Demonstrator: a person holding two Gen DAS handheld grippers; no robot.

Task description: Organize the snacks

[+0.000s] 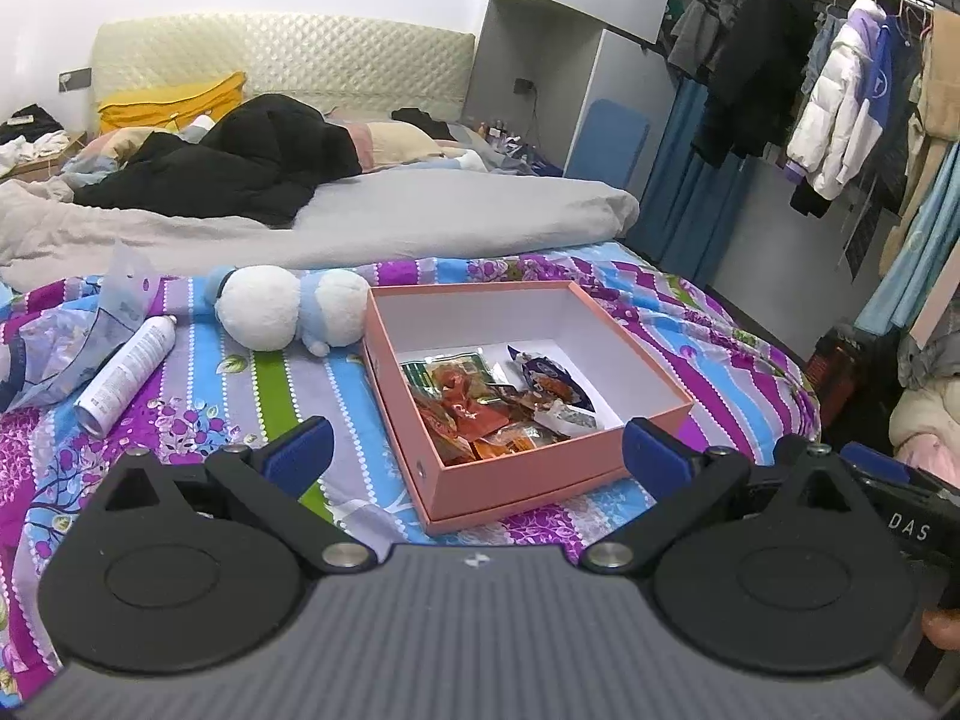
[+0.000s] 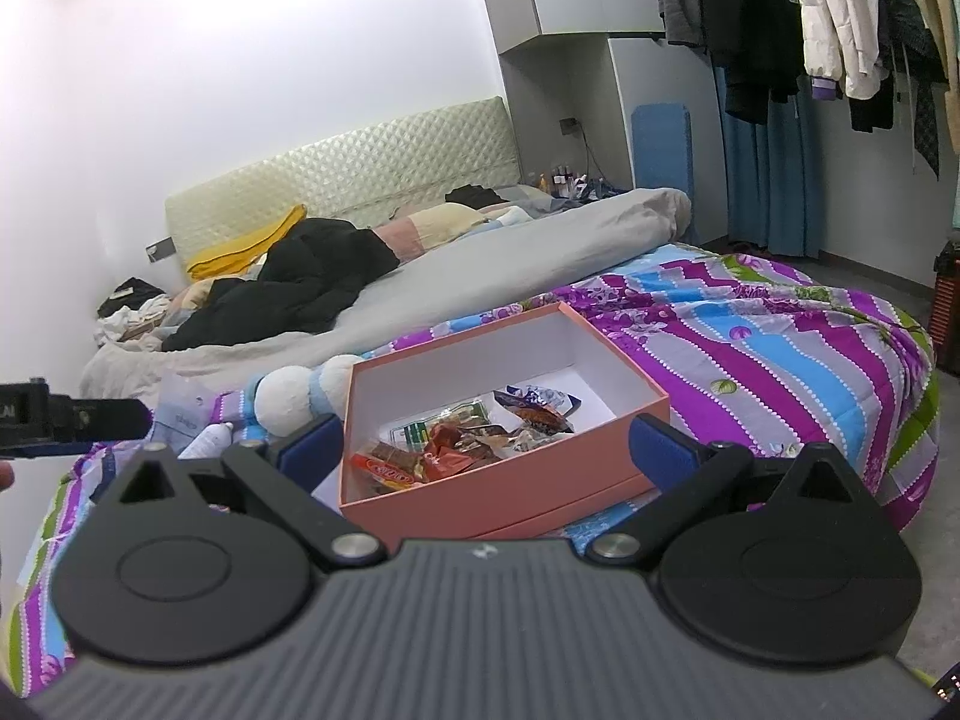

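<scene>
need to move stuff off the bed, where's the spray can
The spray can lies on its side on the striped bedspread, left of the plush toy and the pink box; the right view barely shows it.

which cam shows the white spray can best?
Left wrist. The white spray can lies on its side on the striped bedspread, whole length visible, left of the plush toy. Right wrist shows only its tip, behind the open right tongs.
</scene>
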